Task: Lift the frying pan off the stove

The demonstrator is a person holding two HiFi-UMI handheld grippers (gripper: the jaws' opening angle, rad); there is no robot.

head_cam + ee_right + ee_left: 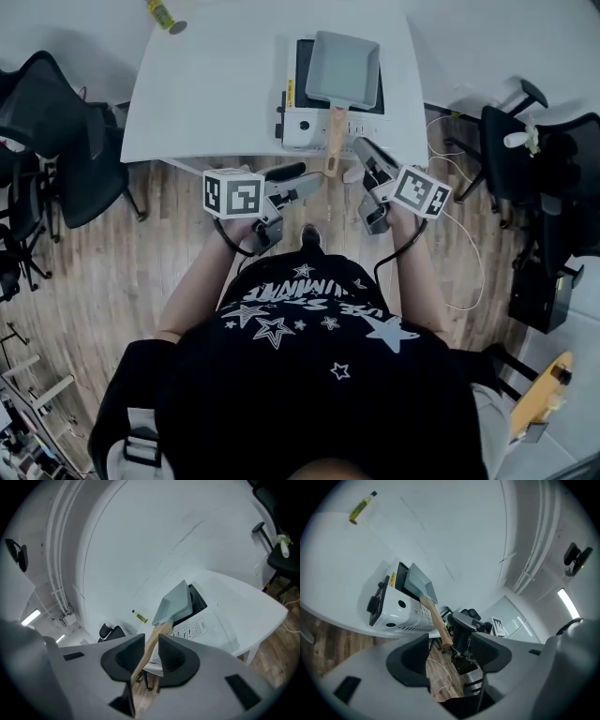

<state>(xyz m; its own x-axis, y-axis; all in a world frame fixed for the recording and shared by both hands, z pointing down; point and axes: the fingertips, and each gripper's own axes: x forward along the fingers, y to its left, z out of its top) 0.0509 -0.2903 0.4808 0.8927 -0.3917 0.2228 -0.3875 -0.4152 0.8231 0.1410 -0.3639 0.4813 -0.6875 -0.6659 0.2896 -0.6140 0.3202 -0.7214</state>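
A square grey frying pan (343, 67) sits on a white portable stove (302, 127) near the front edge of the white table (206, 94). Its wooden handle (333, 141) sticks out past the table edge toward me. My left gripper (305, 180) is left of the handle's end, jaws wide apart and empty. In the left gripper view the pan (421, 583) and its handle (436, 620) lie beyond the left gripper (450, 656). My right gripper (364, 150) is just right of the handle, jaws narrowly apart. In the right gripper view the handle (159, 630) shows through the slit of the right gripper (151, 656), not pressed by the pads.
A small yellow bottle (167, 14) lies at the table's far left. Black office chairs stand left (56, 141) and right (525, 141) of the table. A white cable (469, 262) trails over the wooden floor on the right.
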